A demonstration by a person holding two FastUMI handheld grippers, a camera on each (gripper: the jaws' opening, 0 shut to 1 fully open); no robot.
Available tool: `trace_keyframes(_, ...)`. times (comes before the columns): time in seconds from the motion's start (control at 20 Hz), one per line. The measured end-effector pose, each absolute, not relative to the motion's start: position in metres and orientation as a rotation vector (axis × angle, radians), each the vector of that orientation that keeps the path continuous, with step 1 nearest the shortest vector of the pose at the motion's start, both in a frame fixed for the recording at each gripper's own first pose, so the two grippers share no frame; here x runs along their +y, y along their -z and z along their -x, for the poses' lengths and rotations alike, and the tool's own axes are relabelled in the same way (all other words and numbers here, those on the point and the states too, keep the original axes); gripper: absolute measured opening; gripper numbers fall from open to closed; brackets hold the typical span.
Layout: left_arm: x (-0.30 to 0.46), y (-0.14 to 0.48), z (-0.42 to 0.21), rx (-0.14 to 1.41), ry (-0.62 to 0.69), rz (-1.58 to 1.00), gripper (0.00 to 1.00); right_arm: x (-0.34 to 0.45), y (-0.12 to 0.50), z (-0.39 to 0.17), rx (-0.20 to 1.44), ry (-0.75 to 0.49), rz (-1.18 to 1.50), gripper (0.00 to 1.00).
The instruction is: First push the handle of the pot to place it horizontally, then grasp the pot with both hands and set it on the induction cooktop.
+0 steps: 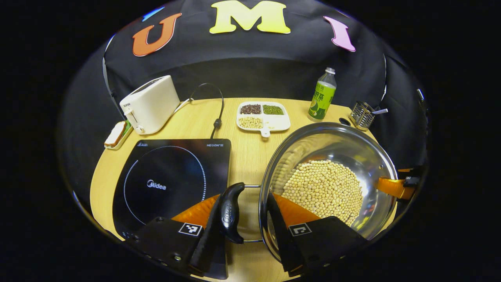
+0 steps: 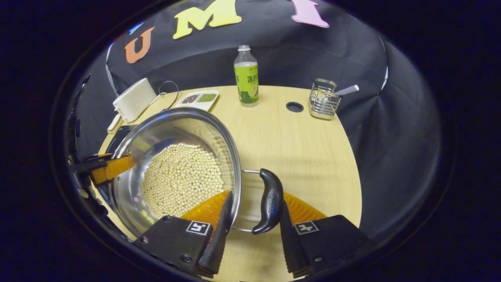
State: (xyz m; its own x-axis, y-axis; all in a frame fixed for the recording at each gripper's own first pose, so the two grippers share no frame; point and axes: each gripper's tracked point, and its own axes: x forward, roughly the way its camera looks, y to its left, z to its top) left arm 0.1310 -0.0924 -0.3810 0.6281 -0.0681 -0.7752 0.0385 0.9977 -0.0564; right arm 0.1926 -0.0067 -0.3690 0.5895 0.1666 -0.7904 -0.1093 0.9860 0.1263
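A steel pot holding soybeans is to the right of the black induction cooktop on the wooden table. In the left gripper view, my left gripper is shut on the pot. One finger presses the outside of the black side handle and the other lies against the inside of the rim. My right gripper holds the opposite handle the same way, with the pot to its left. Each gripper also shows across the pot from the other. Whether the pot's base touches the table is hidden.
Behind the cooktop stand a white toaster and bread on a small dish. A divided tray of beans, a green bottle and a wire holder line the back. Bare table lies right of the pot.
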Motion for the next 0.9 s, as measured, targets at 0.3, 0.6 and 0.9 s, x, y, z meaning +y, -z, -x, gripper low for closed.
trace_keyframes(0.3,-0.048,0.364,-0.121,0.88,0.04,0.037,0.65,0.037,0.348,-0.183,0.913,-0.177,-0.071,0.62)
trace_keyframes(0.6,0.006,0.355,-0.116,0.874,0.008,0.043,0.65,0.095,0.336,-0.179,0.908,-0.206,-0.062,0.62)
trace_keyframes(0.9,0.066,0.354,-0.11,0.874,-0.035,0.04,0.65,0.156,0.331,-0.179,0.907,-0.235,-0.058,0.62)
